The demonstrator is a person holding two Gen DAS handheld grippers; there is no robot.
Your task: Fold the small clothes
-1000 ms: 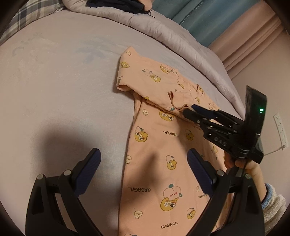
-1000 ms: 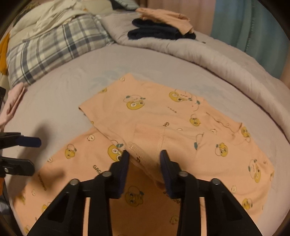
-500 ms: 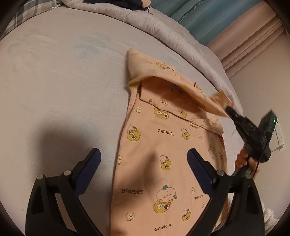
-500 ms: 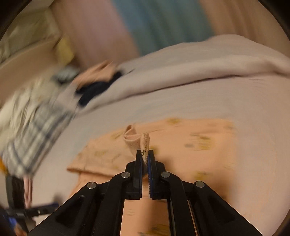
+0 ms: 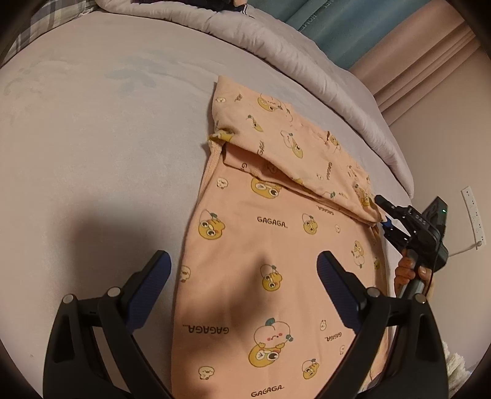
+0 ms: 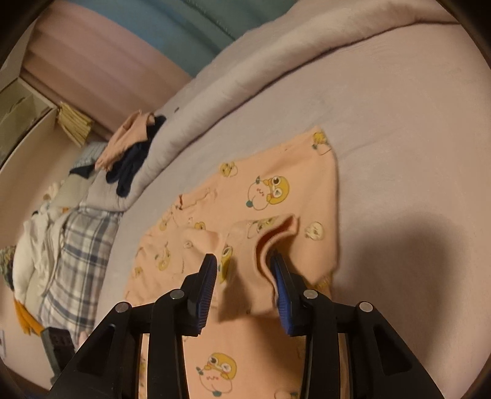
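Note:
A peach child's garment (image 5: 276, 230) printed with cartoon figures lies flat on the grey bed sheet (image 5: 107, 153). Its upper part (image 5: 291, 144) is folded across towards the right edge. My left gripper (image 5: 242, 257) hovers open above the garment's lower half, holding nothing. My right gripper (image 5: 382, 211) sits at the garment's right edge, held by a hand (image 5: 411, 273). In the right wrist view the right gripper (image 6: 243, 257) has its jaws opening, and the cuff (image 6: 276, 233) lies slack between them on the garment (image 6: 291, 190).
A rolled grey quilt (image 5: 307, 55) runs along the bed's far side, bearing a stack of folded clothes (image 6: 132, 147). A plaid pillow (image 6: 76, 245) lies at the head end. Curtains (image 5: 337, 24) and a wall socket (image 5: 472, 214) stand beyond the bed.
The right gripper closed on the cuff, carried it across the garment to the right edge while rolling, and its jaws have now parted. The left gripper stayed put.

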